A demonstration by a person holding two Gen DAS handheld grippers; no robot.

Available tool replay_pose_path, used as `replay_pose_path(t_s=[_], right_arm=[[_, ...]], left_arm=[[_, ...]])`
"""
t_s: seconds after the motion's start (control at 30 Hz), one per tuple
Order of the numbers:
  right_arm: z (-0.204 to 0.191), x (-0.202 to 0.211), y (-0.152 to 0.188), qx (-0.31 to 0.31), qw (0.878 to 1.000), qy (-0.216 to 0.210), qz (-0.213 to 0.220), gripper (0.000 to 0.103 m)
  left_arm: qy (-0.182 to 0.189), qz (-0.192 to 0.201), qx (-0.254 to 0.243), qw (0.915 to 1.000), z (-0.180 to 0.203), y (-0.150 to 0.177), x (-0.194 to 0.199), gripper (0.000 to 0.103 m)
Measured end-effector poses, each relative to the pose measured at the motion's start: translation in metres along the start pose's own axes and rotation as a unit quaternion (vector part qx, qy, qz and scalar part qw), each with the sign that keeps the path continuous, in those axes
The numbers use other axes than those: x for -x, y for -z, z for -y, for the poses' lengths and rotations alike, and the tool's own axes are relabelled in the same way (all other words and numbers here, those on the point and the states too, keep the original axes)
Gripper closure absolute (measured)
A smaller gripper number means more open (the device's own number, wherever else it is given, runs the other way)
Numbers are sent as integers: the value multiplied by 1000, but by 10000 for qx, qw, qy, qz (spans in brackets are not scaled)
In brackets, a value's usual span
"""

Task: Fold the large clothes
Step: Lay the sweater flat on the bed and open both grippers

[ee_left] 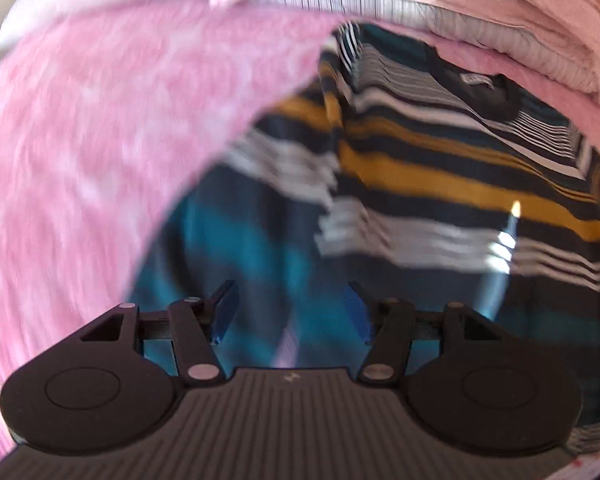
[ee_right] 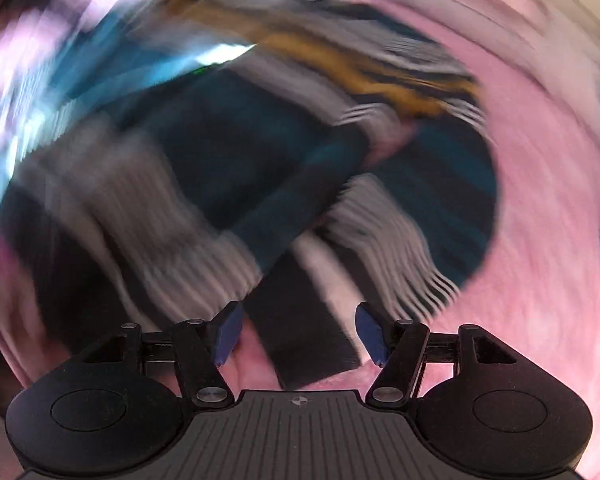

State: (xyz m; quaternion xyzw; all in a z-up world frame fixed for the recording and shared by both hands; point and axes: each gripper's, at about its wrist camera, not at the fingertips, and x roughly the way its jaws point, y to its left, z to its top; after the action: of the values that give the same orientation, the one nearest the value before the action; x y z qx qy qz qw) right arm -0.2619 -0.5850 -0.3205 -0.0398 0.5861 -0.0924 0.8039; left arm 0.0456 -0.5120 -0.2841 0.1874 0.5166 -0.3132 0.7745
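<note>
- Both jaws stand spread with nothing pinched: your left gripper [ee_left: 292,312] hangs with its blue pads [ee_left: 225,312] apart above the cloth, and your right gripper [ee_right: 299,332] shows the same wide gap between its pads [ee_right: 228,330].
- Your striped sweater [ee_left: 440,168] lies on a fuzzy pink blanket [ee_left: 92,152]; its bands run dark navy, teal, mustard and white.
- From the left wrist view you look down on the sweater's front. Its dark round collar [ee_left: 482,92] sits toward the upper right, with a pale label just inside it.
- One side of the sweater appears folded in over the body; a vertical edge breaks the run of the stripes left of centre.
- Behind the collar, at the top of that view, you have a stack of folded fabrics [ee_left: 480,12]: pale pink, grey, and one with thin stripes.
- A bright patch of light falls on the sweater at the right.
- The right wrist view is heavily smeared by motion, so fine detail is lost there.
- You can still make out the sweater [ee_right: 240,152] across the middle of that view, with a dark strip of it [ee_right: 300,320] reaching between the spread right pads, against pink blanket [ee_right: 540,240].
- Whether that strip is a sleeve or a hem, you cannot tell through the blur.
</note>
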Motion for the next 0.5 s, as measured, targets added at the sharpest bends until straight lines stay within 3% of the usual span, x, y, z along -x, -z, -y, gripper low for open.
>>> replay_pose_path(t_s=[0.07, 0.1, 0.13, 0.2, 0.27, 0.33, 0.4, 0.5], right_arm=[[-13, -23, 8, 673, 9962, 540, -116, 54], [-8, -28, 12, 663, 9966, 486, 10, 84], [3, -29, 13, 376, 9982, 468, 72, 101], [38, -16, 18, -489, 9979, 290, 294, 101], [92, 16, 33, -1654, 9829, 287, 752, 101], [152, 49, 62, -2902, 9484, 242, 1256, 101], [210, 73, 94, -3943, 9040, 560, 1555, 101], [291, 73, 150, -5415, 8247, 919, 1347, 101]], left_arm=[[110, -61, -17, 9999, 10, 20, 10, 49], [107, -76, -116, 9998, 16, 28, 14, 49], [65, -69, -233, 9997, 22, 36, 20, 49], [-3, 6, -469, 9989, 32, 46, 32, 49], [-137, 188, -615, 9978, 37, 54, 48, 50], [-222, 337, -574, 9975, 36, 60, 65, 50], [-340, 421, -432, 9976, 33, 66, 82, 50], [-505, 484, -256, 9972, 29, 78, 101, 50]])
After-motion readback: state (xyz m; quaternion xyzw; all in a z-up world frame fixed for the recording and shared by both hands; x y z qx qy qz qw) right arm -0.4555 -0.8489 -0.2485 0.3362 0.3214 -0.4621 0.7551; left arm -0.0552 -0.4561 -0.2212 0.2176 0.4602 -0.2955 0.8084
